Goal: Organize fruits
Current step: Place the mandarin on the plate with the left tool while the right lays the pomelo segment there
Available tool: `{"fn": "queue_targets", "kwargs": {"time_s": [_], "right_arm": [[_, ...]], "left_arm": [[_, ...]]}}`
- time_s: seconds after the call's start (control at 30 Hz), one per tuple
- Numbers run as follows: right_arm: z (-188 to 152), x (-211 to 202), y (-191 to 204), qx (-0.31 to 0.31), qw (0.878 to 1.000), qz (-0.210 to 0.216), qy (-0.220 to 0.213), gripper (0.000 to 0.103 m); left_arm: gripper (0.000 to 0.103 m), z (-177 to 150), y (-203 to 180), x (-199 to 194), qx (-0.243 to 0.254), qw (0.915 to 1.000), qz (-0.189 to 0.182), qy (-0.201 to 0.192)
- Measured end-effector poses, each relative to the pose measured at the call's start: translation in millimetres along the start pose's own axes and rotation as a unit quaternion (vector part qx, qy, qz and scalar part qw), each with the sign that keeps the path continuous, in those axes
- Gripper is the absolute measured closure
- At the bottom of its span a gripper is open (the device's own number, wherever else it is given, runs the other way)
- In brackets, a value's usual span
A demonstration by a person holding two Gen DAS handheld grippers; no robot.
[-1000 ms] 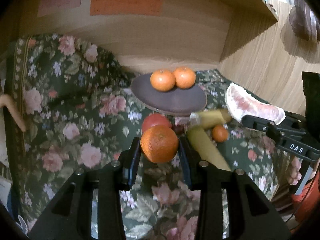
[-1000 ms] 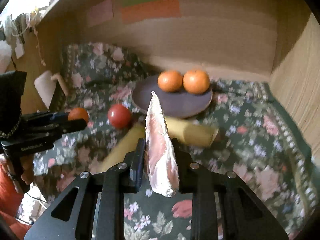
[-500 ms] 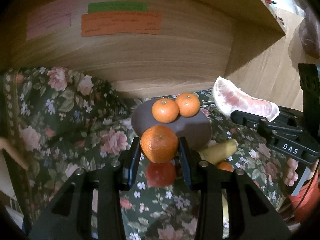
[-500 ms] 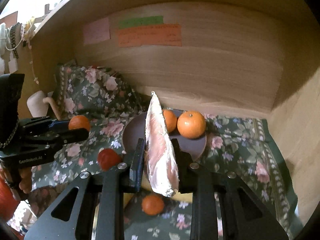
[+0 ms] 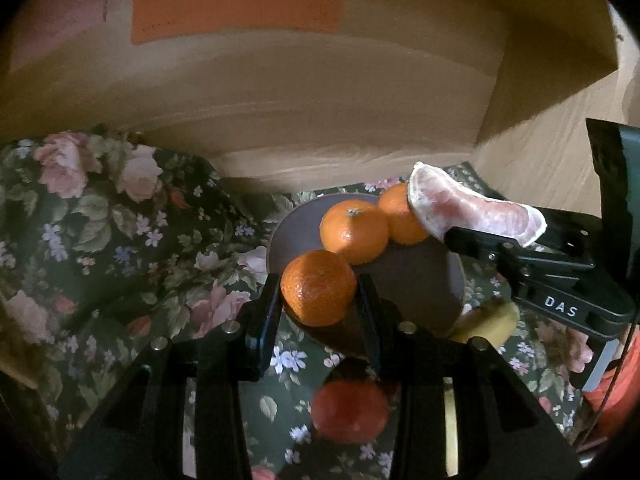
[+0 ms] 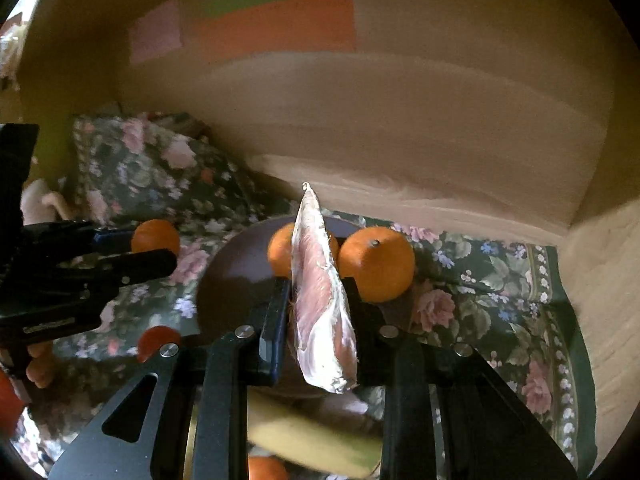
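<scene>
My left gripper (image 5: 319, 290) is shut on a tangerine (image 5: 319, 287), held just above the near left rim of a dark round plate (image 5: 420, 280). Two tangerines (image 5: 354, 232) sit on that plate. My right gripper (image 6: 319, 308) is shut on a peeled pomelo segment (image 6: 320, 308), standing on edge over the plate (image 6: 236, 276). In the left wrist view the right gripper (image 5: 460, 236) carries the segment (image 5: 472, 210) over the plate's right side. In the right wrist view the left gripper (image 6: 160, 252) shows at the left with its tangerine (image 6: 155, 236).
A floral cloth (image 5: 120, 240) covers the shelf floor. A red tomato (image 5: 350, 412), a banana (image 6: 312, 436) and a small tangerine (image 6: 266, 469) lie on it in front of the plate. Wooden walls (image 5: 320, 120) close the back and right; coloured paper notes (image 5: 236, 4) are stuck on the back wall.
Both grippers have moved forward toward the plate with their fruit. The tomato and banana, earlier ahead of the fingers, now lie below them. The plate looks larger and nearer.
</scene>
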State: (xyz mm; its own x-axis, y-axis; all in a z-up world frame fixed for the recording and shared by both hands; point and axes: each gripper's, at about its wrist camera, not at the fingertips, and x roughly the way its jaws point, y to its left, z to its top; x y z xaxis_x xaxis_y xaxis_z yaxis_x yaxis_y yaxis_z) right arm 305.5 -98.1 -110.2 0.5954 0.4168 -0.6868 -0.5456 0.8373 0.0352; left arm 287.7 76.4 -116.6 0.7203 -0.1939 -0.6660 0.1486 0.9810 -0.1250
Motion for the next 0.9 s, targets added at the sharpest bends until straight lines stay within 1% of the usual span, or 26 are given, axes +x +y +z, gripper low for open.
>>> {"fn": "queue_targets", "kwargs": {"time_s": [0.2, 0.4, 0.57, 0.77, 0.8, 0.83, 0.87, 0.9], "right_arm": [[5.6, 20.8, -7.0, 0.000, 1.000, -0.010, 0.020, 0.080], [5.5, 35.4, -4.4, -0.012, 0.999, -0.013, 0.037, 0.080], [4.2, 37.6, -5.7, -0.014, 0.999, -0.009, 0.047, 0.079], [5.8, 33.8, -4.9, -0.017, 0.999, -0.010, 0.041, 0.079], [5.5, 31.3, -5.2, -0.017, 0.999, -0.009, 0.039, 0.079], [5.2, 29.4, -5.6, -0.017, 0.999, -0.007, 0.038, 0.079], [4.7, 27.0, -5.9, -0.015, 0.999, -0.005, 0.037, 0.079], [3.9, 24.2, -6.6, -0.013, 0.999, -0.003, 0.035, 0.078]], "left_arm": [[0.066, 7.1, 4.4, 27.3, 0.003, 0.9996, 0.001, 0.026], [0.066, 10.3, 2.3, 48.7, 0.013, 0.9986, 0.008, 0.050], [0.066, 10.5, 0.2, 59.0, 0.020, 0.9978, 0.013, 0.062], [0.065, 10.6, 0.7, 67.8, 0.014, 0.9972, 0.010, 0.072], [0.063, 10.9, 0.6, 66.3, 0.013, 0.9973, 0.009, 0.072], [0.055, 11.7, 0.0, 64.7, 0.011, 0.9975, 0.009, 0.070], [0.050, 12.3, -0.5, 61.8, 0.011, 0.9978, 0.010, 0.065], [0.042, 13.0, -1.6, 58.2, 0.011, 0.9982, 0.012, 0.058]]}}
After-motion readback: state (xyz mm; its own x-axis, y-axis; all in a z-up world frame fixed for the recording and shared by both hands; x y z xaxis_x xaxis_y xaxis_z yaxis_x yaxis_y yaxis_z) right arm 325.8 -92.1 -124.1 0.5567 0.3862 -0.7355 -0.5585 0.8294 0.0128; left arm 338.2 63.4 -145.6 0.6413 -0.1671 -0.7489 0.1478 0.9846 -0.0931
